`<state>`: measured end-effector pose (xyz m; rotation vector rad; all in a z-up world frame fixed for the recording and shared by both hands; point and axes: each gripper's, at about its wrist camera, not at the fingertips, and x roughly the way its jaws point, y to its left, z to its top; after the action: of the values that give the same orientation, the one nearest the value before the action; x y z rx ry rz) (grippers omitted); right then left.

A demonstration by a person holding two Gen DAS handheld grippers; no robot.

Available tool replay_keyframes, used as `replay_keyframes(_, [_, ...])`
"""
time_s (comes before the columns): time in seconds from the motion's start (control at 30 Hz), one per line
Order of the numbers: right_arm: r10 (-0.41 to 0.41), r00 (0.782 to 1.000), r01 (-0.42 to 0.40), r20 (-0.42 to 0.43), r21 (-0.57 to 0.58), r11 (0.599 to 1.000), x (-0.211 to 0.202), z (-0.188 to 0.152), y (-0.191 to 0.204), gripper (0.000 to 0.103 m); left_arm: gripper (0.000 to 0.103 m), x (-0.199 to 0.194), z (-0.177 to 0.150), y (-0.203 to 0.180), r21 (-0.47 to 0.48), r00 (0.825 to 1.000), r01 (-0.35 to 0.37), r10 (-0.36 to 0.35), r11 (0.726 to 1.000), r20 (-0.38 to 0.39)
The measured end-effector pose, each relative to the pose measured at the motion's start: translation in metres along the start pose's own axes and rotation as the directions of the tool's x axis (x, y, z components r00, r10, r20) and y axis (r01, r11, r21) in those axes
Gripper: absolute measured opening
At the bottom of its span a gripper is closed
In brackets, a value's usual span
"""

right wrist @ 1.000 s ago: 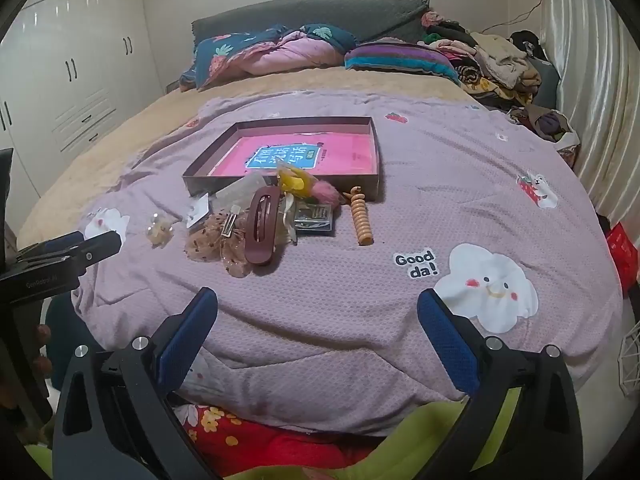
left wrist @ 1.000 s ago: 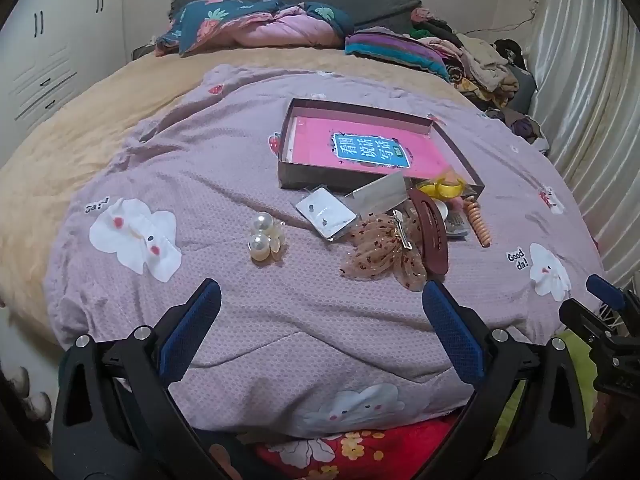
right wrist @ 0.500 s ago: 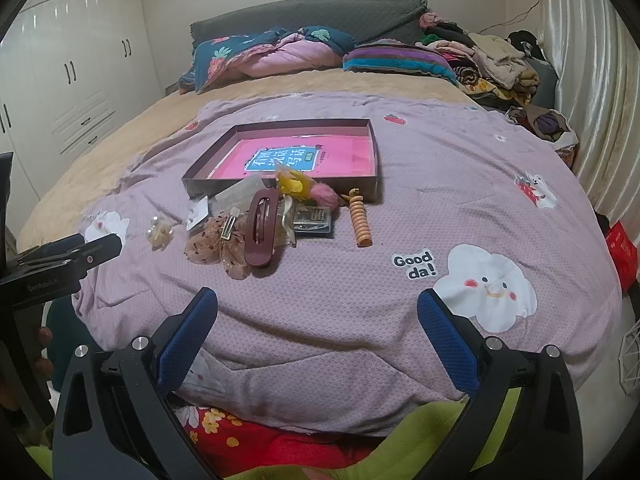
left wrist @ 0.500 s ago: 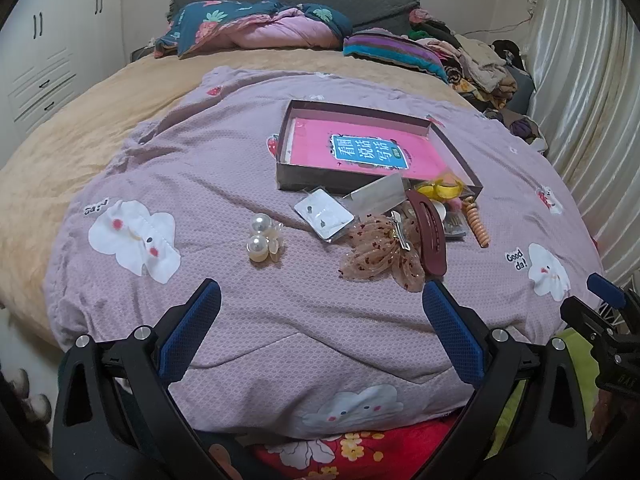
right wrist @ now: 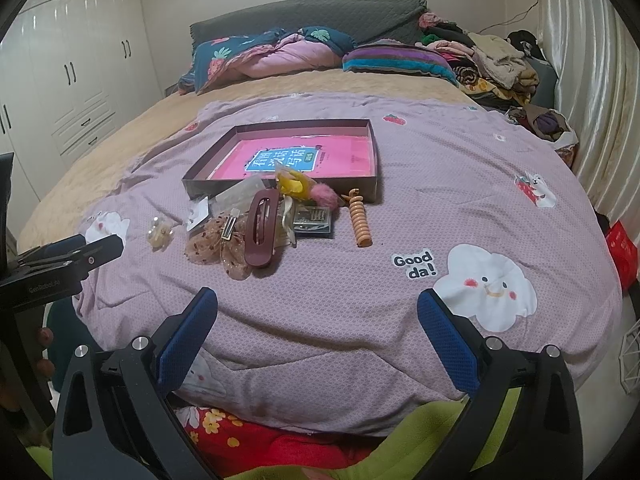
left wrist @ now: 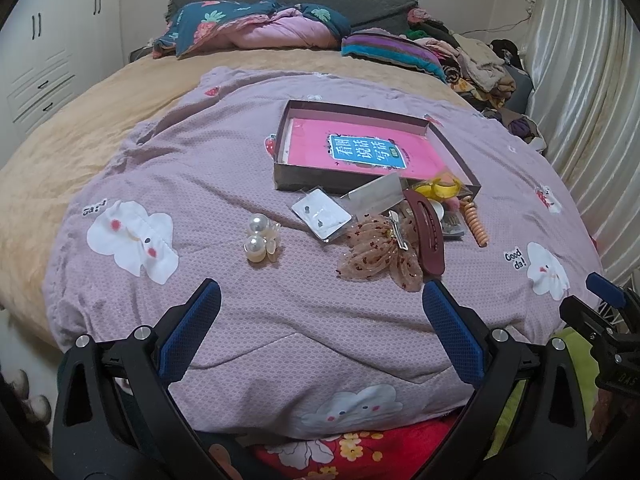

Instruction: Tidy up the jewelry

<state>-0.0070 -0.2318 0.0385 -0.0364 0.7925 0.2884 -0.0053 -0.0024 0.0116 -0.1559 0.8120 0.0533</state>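
Likely snags ahead: sheer brown bow clip [left wrist: 380, 250], maroon oval hair clip [left wrist: 426, 236] and clear earring packet [left wrist: 322, 212] overlapping, so easily dragged together off lilac cloud-print quilt [left wrist: 224, 184]. Pearl earrings [left wrist: 258, 240] apart, prone to rolling. Shallow brown box [left wrist: 304, 178] just behind, pink-lined. Left gripper [left wrist: 320, 334], right gripper [right wrist: 316, 334]: both gaping wide, empty, short of the pile. Small pieces beneath the maroon clip hard to make out.

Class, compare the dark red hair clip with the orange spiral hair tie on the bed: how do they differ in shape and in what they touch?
The dark red hair clip is a flat, smooth oval with long slots; the orange spiral hair tie is a ridged coil stretched into a narrow rod. The clip lies partly on the dotted mesh bow in the pile; the hair tie lies apart on the purple blanket. Both lie outside the box.
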Motion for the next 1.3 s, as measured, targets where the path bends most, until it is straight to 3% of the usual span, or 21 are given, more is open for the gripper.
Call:
replay_keyframes(0.93, [0.0,1.0,0.0,0.002,0.015,1.0,0.002,0.001,-0.005,0.099,0.095,0.003,-0.002,-0.003,0.006,1.0,0.004,-0.004,1.0,-0.005])
replay_keyframes(1.3, [-0.019,1.0,0.02,-0.004,0.045,0.999,0.012,0.006,-0.023,0.099,0.095,0.03,0.009,-0.01,0.014,0.999,0.022,-0.022,1.0,-0.048])
